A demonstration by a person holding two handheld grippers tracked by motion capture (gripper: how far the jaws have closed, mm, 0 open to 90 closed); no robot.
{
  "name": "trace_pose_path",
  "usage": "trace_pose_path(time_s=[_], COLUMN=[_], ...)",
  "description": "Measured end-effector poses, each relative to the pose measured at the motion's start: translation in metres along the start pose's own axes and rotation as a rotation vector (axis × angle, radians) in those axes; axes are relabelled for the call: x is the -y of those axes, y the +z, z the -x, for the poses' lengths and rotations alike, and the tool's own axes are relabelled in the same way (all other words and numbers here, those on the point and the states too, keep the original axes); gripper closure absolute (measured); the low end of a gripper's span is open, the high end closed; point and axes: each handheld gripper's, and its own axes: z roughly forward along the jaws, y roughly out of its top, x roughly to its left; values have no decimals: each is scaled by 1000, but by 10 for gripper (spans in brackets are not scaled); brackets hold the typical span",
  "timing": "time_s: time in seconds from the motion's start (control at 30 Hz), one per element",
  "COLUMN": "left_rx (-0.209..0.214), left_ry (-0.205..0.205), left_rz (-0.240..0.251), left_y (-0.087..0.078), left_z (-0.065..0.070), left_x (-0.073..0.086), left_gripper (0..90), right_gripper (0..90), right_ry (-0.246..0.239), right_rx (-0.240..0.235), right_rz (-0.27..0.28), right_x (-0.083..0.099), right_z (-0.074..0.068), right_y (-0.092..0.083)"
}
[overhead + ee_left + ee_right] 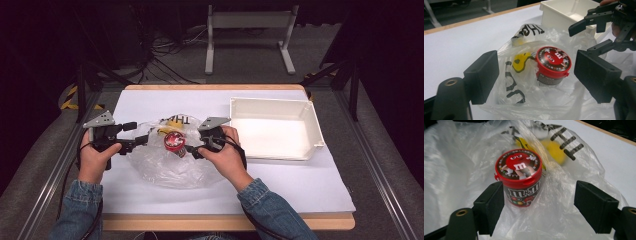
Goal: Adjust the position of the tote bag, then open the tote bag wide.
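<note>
Left gripper [141, 139] hangs wide at the bag's [150, 165] left edge, gripping nothing — candy tub [174, 142] stands upright on the plastic mid-table — right gripper [194, 151] equally wide. Best approach: pinch film only, clear of the tub.

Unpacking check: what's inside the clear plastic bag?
A red-lidded candy tub stands upright in the plastic bag; the printed, crumpled film hides anything behind the tub.
</note>
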Motion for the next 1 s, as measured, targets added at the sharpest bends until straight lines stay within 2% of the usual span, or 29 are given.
trace_pose_path(time_s=[0.17, 0.2, 0.27, 0.4, 0.53, 0.8, 1.0], left_rx=[7, 7, 9, 9, 4, 0, -4], left_ry=[4, 4, 5, 10, 15, 11, 8], left_rz=[6, 6, 8, 10, 22, 21, 25], left_y=[-6, -6, -8, -13, -17, -18, -18], left_z=[1, 1, 2, 4, 4, 4, 3], left_x=[-3, -3, -4, -5, -7, -6, -6], left_gripper=[199, 195, 193, 188, 180, 177, 172], right_gripper=[210, 210, 171, 127, 116, 82, 55], right_ry=[5, 5, -4, -11, -18, -45, -68], right_rx=[-75, -75, -120, -167, -186, -210, -195], right_rz=[31, 31, 33, 43, 53, 30, 5], right_x=[-6, -6, -9, -11, -14, -18, -17], right_z=[1, 1, 1, 1, 1, -4, -4], right_y=[-1, -1, 1, 7, 14, 33, 49])
